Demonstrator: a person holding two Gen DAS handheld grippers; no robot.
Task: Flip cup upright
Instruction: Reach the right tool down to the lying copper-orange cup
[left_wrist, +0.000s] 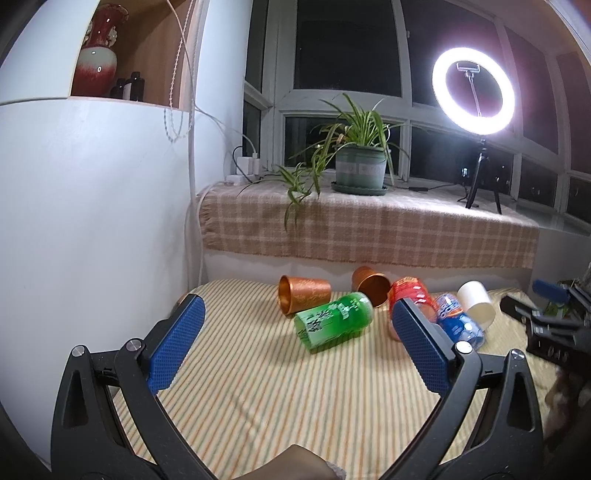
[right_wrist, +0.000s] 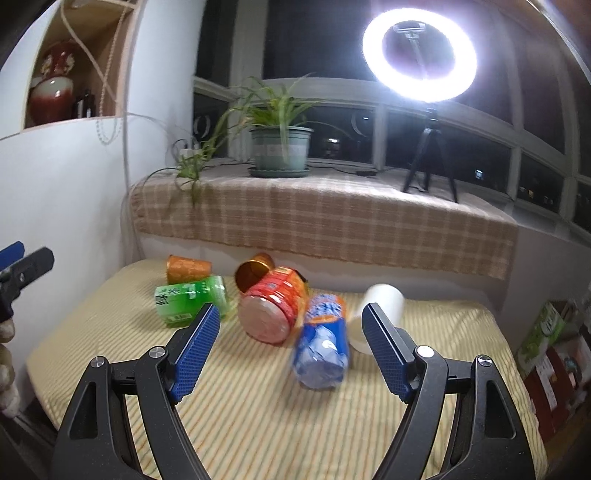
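Observation:
Several cups lie on their sides on a striped cloth (left_wrist: 258, 387). In the left wrist view: an orange cup (left_wrist: 304, 295), a second orange cup (left_wrist: 371, 286), a green cup (left_wrist: 334, 321), a red cup (left_wrist: 410, 295), a blue cup (left_wrist: 460, 325) and a white cup (left_wrist: 476, 302). My left gripper (left_wrist: 299, 306) is open and empty, short of the green cup. In the right wrist view the green cup (right_wrist: 188, 301), red cup (right_wrist: 273, 306), blue cup (right_wrist: 323, 343) and white cup (right_wrist: 378, 306) show. My right gripper (right_wrist: 291, 314) is open and empty, short of the blue cup.
A checked cloth covers the sill (left_wrist: 369, 229) behind the cups, with a potted plant (left_wrist: 360, 166) and a lit ring light on a tripod (left_wrist: 474, 88). A white wall (left_wrist: 92, 221) stands at the left. Boxes (right_wrist: 550, 339) sit at the right of the striped surface.

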